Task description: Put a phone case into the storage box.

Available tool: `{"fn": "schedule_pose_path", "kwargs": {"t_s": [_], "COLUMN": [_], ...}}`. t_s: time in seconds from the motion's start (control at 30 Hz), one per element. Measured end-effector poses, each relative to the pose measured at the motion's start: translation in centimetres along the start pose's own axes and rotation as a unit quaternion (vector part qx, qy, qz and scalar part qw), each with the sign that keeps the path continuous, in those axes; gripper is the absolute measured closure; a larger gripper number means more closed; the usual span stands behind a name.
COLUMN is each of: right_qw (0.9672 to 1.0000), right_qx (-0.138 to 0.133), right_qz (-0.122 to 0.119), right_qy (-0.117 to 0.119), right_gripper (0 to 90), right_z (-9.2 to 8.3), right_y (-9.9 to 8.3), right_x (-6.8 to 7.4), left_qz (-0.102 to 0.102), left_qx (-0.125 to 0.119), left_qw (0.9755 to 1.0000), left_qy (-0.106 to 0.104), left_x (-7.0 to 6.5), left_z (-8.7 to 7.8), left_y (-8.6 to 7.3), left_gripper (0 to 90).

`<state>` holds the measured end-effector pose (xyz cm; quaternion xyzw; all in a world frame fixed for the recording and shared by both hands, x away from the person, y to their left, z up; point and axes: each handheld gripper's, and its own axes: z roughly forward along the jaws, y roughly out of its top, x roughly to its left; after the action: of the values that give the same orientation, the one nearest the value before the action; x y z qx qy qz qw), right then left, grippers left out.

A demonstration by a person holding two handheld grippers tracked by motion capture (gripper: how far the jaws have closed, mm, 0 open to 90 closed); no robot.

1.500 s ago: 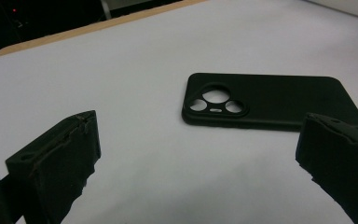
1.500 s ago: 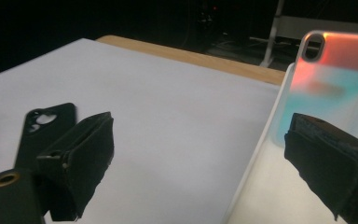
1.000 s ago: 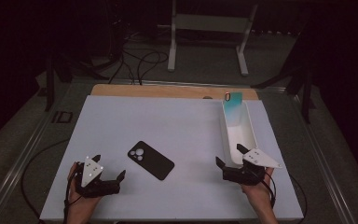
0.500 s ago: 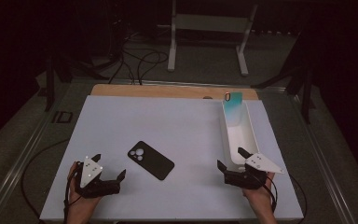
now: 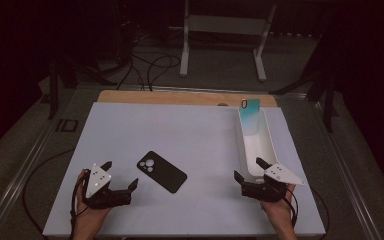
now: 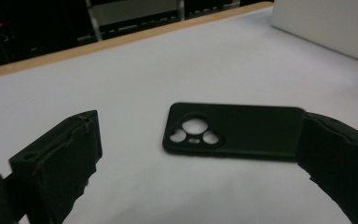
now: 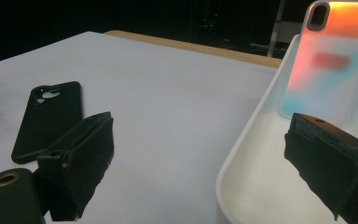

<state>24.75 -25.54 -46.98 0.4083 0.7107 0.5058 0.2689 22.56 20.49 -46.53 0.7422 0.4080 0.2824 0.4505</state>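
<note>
A black phone case lies flat on the white table, camera cutouts toward the far left. My left gripper rests open just left of it, and in the left gripper view the case lies between and beyond the jaws of the gripper. A long white tray stands at the right, with a teal-to-orange phone case leaning at its far end. My right gripper is open at the tray's near end. In the right gripper view, the gripper has one jaw over the tray and the other outside it.
The white mat ends in a wooden strip at the back. Cables and a metal stand are on the dark floor beyond. The black case shows left of my right gripper; the coloured case stands ahead of it.
The right gripper has drifted slightly toward the near edge of the table. The left gripper and both cases have not moved.
</note>
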Motion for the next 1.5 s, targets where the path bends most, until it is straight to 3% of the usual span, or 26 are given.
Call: {"fn": "schedule_pose_path", "kwargs": {"t_s": [0.17,0.23,0.37,0.57,0.6,0.63,0.73,0.77,0.8,0.93,1.0,1.17,1.27,1.43,1.5], "right_qw": [1.0000,1.0000,1.0000,1.0000,1.0000,1.0000,1.0000,1.0000,1.0000,1.0000,1.0000,1.0000,1.0000,1.0000,1.0000], "right_qx": [-0.003,-0.003,-0.002,-0.002,-0.003,-0.004,-0.004,-0.004,-0.003,-0.003,-0.003,-0.002,-0.001,0.000,0.000], "right_qz": [0.002,0.002,0.003,0.004,0.003,0.005,0.006,0.006,0.005,0.004,0.005,0.005,0.005,0.004,0.004], "right_qy": [0.001,0.000,-0.001,-0.001,-0.002,-0.003,-0.004,-0.004,-0.004,-0.003,-0.003,-0.004,-0.005,-0.004,-0.004], "right_gripper": [8.1,8.1,8.1,8.1,8.1,8.1,8.1,8.1,8.1,8.1,8.1,8.1,8.1,8.1,8.1], "right_z": [-0.1,-0.1,-0.1,-0.1,-0.1,-0.1,-0.2,-0.2,-0.2,-0.1,-0.1,-0.1,-0.1,-0.1,-0.1], "right_y": [0.1,0.1,0.1,0.1,0.1,0.1,0.1,0.1,0.0,0.0,0.0,0.0,0.0,0.0,0.0], "right_x": [0.0,-0.1,-0.2,-0.2,-0.2,-0.3,-0.3,-0.3,-0.4,-0.3,-0.3,-0.3,-0.3,-0.2,-0.2], "left_qz": [0.013,0.017,0.019,0.026,0.026,0.023,0.023,0.007,0.006,0.003,0.003,0.008,-0.001,-0.011,-0.012], "left_qx": [0.005,0.011,0.014,0.021,0.023,0.022,0.022,0.020,0.020,0.027,0.032,0.049,0.061,0.074,0.079], "left_qw": [0.9998,0.9993,0.9991,0.9989,0.9984,0.9984,0.9984,0.9974,0.9973,0.9960,0.9945,0.9921,0.9908,0.9877,0.9866], "left_qy": [-0.015,-0.030,-0.036,-0.035,-0.044,-0.047,-0.047,-0.069,-0.071,-0.085,-0.100,-0.115,-0.121,-0.138,-0.142], "left_x": [-0.4,-0.6,-0.8,-1.5,-1.6,-1.7,-1.7,-1.8,-1.9,-2.3,-2.5,-3.3,-3.7,-4.5,-4.9], "left_z": [0.3,0.8,1.4,3.2,4.2,4.5,4.5,5.7,5.9,7.1,7.8,9.3,10.3,11.7,12.2], "left_y": [1.4,2.2,2.9,3.5,3.7,3.8,3.8,4.2,4.3,4.7,4.8,4.8,4.7,4.5,4.5], "left_gripper": [4.6,4.8,6.4,16.2,16.2,23.1,26.6,26.6,37.4,43.8,51.1,59.9,61.3,76.9,78.8]}}
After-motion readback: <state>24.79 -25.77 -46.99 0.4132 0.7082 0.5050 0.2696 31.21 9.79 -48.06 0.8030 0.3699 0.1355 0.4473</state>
